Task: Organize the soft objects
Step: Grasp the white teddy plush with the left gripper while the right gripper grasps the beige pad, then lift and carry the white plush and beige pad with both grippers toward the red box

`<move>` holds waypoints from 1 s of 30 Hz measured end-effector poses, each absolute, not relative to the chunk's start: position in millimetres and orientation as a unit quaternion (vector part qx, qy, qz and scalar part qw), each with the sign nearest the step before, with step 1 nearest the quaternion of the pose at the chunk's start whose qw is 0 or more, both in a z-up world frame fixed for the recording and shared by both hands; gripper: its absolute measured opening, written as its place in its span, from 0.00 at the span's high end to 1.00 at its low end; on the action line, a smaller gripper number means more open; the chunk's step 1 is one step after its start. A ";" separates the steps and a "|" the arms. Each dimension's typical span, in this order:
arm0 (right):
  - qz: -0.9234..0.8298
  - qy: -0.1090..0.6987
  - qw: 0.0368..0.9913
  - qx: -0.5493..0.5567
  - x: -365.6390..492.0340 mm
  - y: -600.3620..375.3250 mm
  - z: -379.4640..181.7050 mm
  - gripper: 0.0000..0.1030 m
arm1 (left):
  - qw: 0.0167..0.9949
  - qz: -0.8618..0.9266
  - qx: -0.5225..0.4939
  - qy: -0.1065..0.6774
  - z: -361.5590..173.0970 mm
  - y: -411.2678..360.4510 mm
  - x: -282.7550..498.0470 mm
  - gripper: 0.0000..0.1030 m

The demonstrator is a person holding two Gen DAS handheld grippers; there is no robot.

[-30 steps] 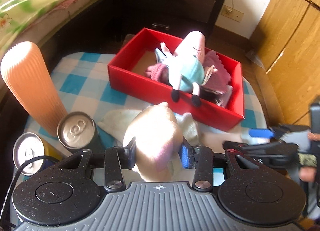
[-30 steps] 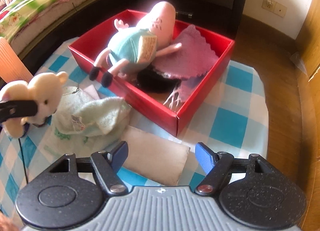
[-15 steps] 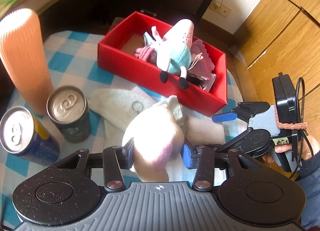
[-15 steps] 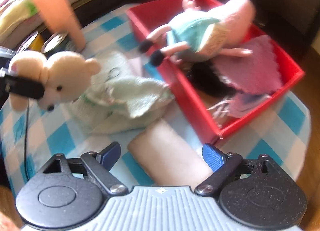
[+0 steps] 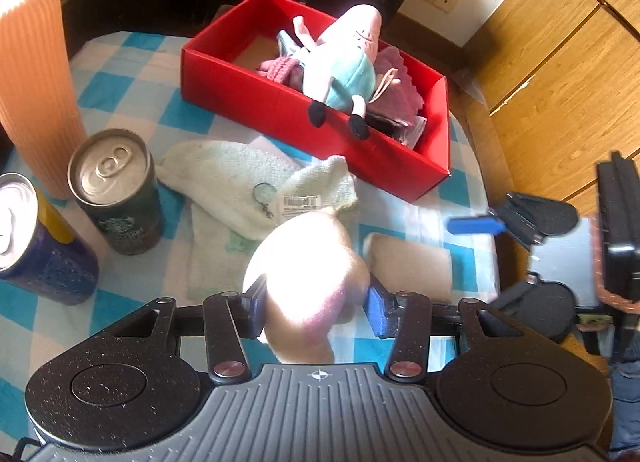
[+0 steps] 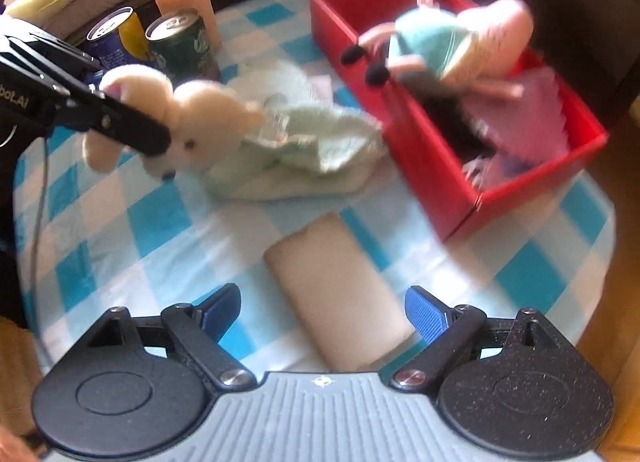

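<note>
Green can (image 5: 120,198), at 9 o'clock in the left wrist view: "Starbucks", partly legible
Left gripper's body (image 6: 24,98), at 9 o'clock in the right wrist view: "bot.AI"
White tag (image 5: 301,202) on the towel: barcode, unreadable

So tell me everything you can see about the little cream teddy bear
The cream teddy bear is small and plush, with round ears, a dark eye and a dark nose. It hangs off the table, tipped sideways, clamped across its middle by the left gripper. Its head points toward the pale green towel; whether they touch is unclear.

left claw (image 5: 314,298): gripping, tilted down | right claw (image 6: 322,312): just widened, empty
</note>
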State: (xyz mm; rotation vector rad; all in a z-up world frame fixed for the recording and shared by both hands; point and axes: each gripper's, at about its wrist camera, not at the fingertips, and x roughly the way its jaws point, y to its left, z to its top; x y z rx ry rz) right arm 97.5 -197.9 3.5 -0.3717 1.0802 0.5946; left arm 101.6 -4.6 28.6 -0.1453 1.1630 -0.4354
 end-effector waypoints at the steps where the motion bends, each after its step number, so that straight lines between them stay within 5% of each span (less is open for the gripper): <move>1: 0.282 0.500 0.798 -0.183 100.5 -194.7 1.1 0.31 | 0.811 -0.204 -0.069 0.544 28.9 -4.8 100.7 0.53; 11: 0.306 0.547 0.748 -0.217 112.0 -182.6 -43.4 0.34 | 0.797 -0.198 -0.069 0.566 11.1 3.5 108.4 0.52; 16: 0.278 0.571 0.759 -0.147 104.4 -194.8 -33.6 0.61 | 0.794 -0.202 -0.073 0.569 10.0 4.9 105.6 0.52; 30: 0.207 0.541 0.815 -0.021 34.9 -197.6 14.8 0.63 | 0.809 -0.227 -0.052 0.539 37.7 -0.7 66.8 0.51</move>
